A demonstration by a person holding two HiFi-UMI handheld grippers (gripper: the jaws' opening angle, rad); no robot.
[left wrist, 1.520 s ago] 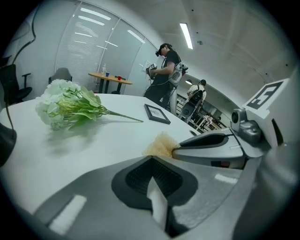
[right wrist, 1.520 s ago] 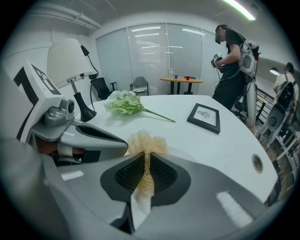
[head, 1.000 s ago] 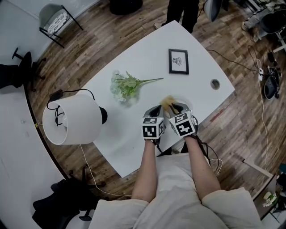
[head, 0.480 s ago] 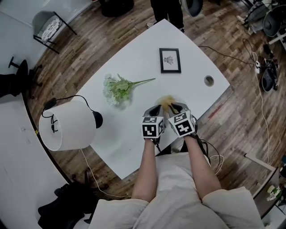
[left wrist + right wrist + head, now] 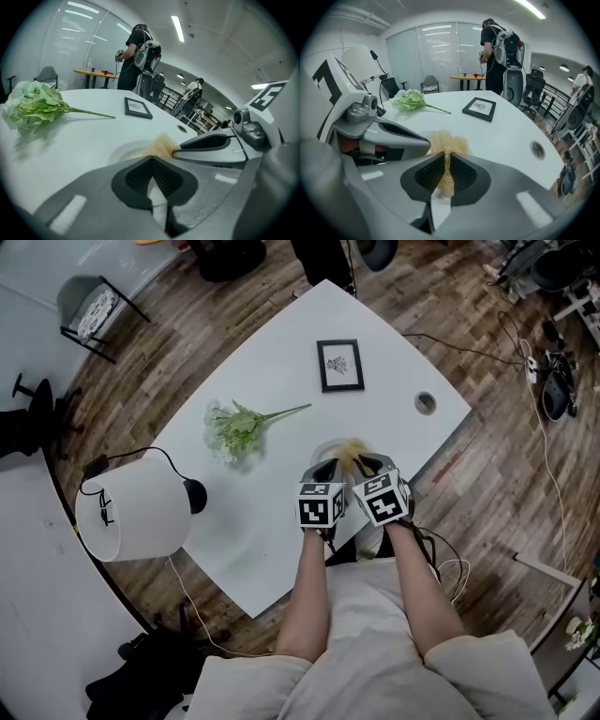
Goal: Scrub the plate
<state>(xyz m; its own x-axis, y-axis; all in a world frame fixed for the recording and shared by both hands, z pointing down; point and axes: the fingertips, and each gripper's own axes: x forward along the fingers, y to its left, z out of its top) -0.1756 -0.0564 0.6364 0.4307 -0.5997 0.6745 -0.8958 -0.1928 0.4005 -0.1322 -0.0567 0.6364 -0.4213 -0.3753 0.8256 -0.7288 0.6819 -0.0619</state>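
Down at the near edge of the white worktop, left gripper and right gripper side by side at the ends of two bare forearms, with a tan tuft of scrubber just ahead of them over a pale plate — grip itself not readable from up here. Farther out on the worktop, well apart from one another: a green-and-white flower spray on its side, a black picture frame lying flat, a round cable hole, and at the left edge a white-shaded lamp — wooden floor all round.
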